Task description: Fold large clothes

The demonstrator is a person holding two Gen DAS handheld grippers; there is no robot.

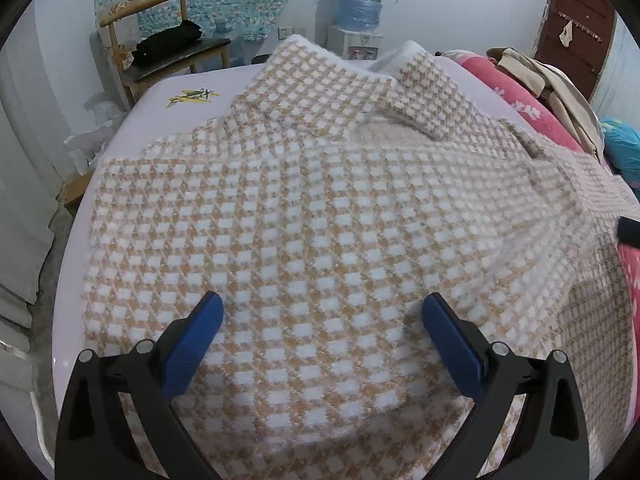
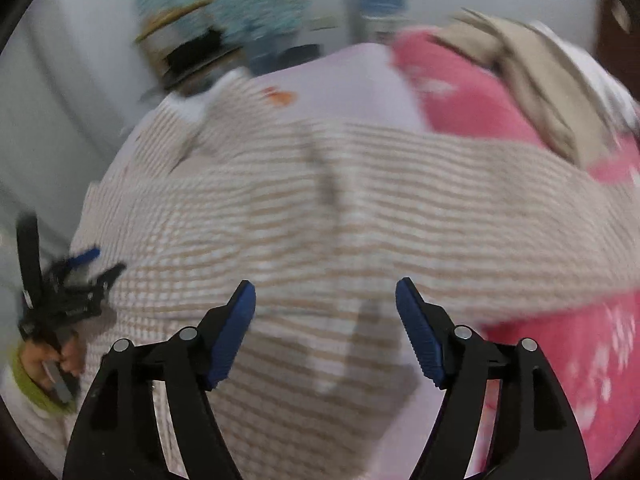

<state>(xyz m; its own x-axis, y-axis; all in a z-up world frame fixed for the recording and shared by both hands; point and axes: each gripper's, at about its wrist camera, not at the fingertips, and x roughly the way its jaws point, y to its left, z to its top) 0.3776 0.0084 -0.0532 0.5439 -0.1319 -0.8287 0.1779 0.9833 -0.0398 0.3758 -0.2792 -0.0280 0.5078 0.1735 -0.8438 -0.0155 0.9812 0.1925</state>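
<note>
- My left gripper (image 1: 322, 308), at the bottom of the left wrist frame, has its blue pads (image 1: 198, 340) spread wide and grasps nothing; it hangs above the checked garment (image 1: 304, 216).
- My right gripper (image 2: 325, 296), at the bottom of the right wrist frame, is likewise released, pads apart, above the same garment (image 2: 320, 208); this view is blurred.
- At the left edge of the right wrist frame my left hand (image 2: 60, 356) holds the other tool over the garment's left border.
- The garment, tan and white, lies spread across the pale bed sheet (image 1: 160, 96), filling the frame centre; its collar (image 1: 400, 88) sits toward the top.
- A pink floral blanket (image 1: 520, 100) borders the garment at right, with beige clothing (image 1: 540, 76) piled on it.
- Far, upper left: a wooden chair (image 1: 168, 52) bearing a black item (image 1: 168, 42).
- Far, top centre: a water dispenser (image 1: 356, 20); upper right, a brown door (image 1: 576, 32).
</note>
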